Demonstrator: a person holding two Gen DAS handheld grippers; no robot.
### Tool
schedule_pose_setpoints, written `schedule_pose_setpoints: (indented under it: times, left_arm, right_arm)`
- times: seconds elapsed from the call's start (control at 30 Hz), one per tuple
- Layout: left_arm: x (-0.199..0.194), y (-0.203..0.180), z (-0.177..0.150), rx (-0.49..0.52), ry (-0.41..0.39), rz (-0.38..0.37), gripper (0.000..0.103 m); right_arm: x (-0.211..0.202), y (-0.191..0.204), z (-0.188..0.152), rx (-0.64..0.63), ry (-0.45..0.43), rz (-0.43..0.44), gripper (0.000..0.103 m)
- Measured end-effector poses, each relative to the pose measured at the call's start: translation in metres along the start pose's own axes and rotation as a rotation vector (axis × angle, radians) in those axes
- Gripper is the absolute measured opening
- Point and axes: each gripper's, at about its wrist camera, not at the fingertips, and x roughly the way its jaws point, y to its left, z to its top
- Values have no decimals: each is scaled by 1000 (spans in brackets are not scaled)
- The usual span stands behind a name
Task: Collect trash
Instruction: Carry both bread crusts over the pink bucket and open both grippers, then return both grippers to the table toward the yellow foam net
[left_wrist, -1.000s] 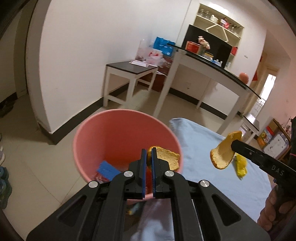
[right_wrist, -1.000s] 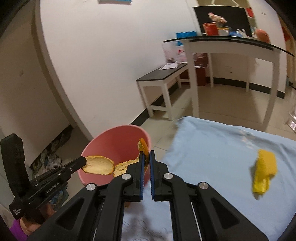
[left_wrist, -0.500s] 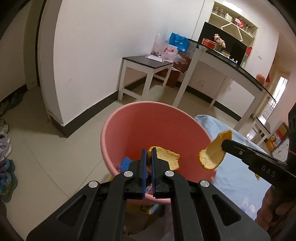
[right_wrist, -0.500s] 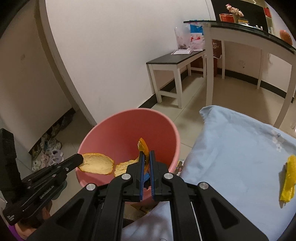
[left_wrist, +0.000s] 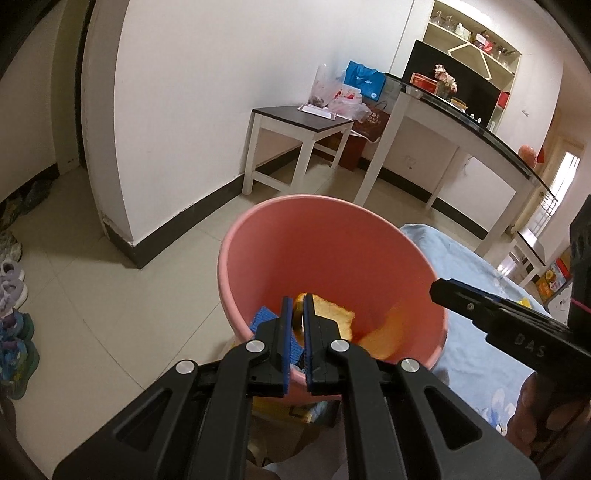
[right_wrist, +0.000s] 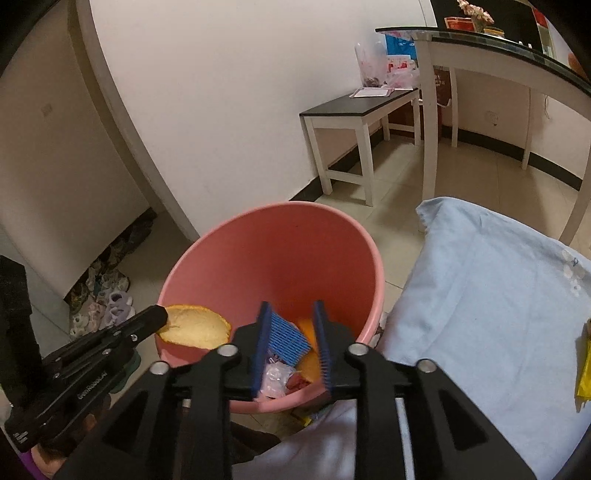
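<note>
Pink bin (right_wrist: 280, 236): left gripper (left_wrist: 298, 314) pinches a peel (right_wrist: 195, 326) above it; right gripper (right_wrist: 291, 332) is opening, empty.

Left gripper (left_wrist: 298, 308): pointing forward and downward, jaws starting to part by a narrow slit, pads still pinching a piece of peel (left_wrist: 332, 317) near the tips; also showing in the right wrist view (right_wrist: 162, 314) at lower left, reaching in diagonally. Right gripper (right_wrist: 291, 325): angling downward likewise, jaws opening, standing clearly apart, gripping nothing; one finger (left_wrist: 465, 299) showing in the left wrist view at right, bare hand (left_wrist: 532, 417) wrapping the handle below.
</note>
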Motion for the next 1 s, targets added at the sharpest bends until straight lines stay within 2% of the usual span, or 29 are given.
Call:
schedule_pose_setpoints:
  times: [0.07,0.2,0.3,0.6,1.0]
  left_arm:
    - [-2,-1,0,2,-6,-6,10]
    - [-9,-4,1,9,-22,-21,30]
    - [-13,-9,1,16,-26,-34,34]
    - [-26,-35,-2,59,-35,-80,34]
    - [-21,-101,-16,155,12,-191,34]
  right_arm:
    - [-3,0,0,1,-8,-2,32]
    - [-11,-2,-1,9,-20,-4,34]
    - [-18,-4,-3,13,-27,-11,39]
    - [-55,-17,-23,8,-63,-50,46]
    - [-119,-86,-63,141,-115,-171,50]
